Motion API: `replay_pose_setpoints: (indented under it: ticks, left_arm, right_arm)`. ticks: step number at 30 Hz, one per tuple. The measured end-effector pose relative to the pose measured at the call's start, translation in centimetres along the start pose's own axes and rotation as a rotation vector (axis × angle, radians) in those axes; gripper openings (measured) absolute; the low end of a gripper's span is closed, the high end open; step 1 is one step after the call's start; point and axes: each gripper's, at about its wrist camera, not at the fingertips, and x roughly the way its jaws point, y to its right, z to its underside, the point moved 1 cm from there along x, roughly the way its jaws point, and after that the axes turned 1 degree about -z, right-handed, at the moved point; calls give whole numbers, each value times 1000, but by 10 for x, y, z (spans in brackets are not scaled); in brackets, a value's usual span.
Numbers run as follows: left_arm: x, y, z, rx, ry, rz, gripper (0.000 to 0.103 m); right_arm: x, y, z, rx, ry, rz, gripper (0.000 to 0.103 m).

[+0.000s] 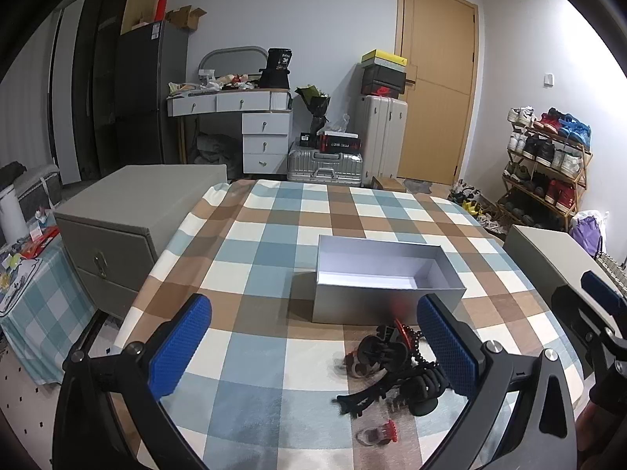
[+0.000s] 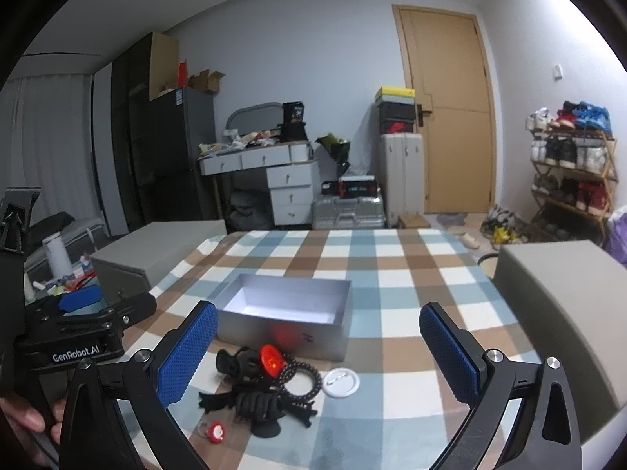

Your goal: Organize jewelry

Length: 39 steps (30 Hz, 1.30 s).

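Both grippers, left gripper [image 1: 313, 348] and right gripper [image 2: 319, 348], gape wide, holding nothing. The tangled clips [image 2: 258, 387] may snag together and miss the box [image 2: 286, 319].

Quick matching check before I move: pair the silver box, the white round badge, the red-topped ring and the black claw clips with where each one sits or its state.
Things:
1. silver box
2. white round badge
3. red-topped ring
4. black claw clips

States:
A. piled together in front of the box
B. open and empty
C. nearest the camera, apart from the pile
D. flat on the tablecloth, right of the pile

Pairs: 1-B, 2-D, 3-C, 4-A
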Motion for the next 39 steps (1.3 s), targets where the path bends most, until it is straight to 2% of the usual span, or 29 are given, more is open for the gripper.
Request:
replay_pose_setpoints:
  ticks: [6,12,19,26,34,36,38,39]
  left_arm:
    - [8,-8,7,-8,-30,11,102]
    - [14,-16,13,-4,-38,10,102]
    - [28,-24,22,-11,-84,-3,102]
    - [37,-26,27,-7,-109,-10,102]
    - [44,-25,30,-5,-133,-12,102]
    - [45,-25,31,-1,-136,-11,102]
    - [46,-25,32,4,-142,-9,102]
    - [48,-24,31,5,-145,-9,102]
  right_arm:
    - [15,2,15,34,-81,-100,103]
    - [30,-4,33,16,-137,-138,103]
    - [60,-13,67,13,-260,-186,103]
    - [75,-17,79,15,-304,-214,101]
    - [87,-31,88,-34,-350,-212,84]
    - [88,-33,90,-42,-363,-208,83]
    - [87,-35,90,-67,-363,-186,77]
    - [87,-35,90,-77,-365,-174,67]
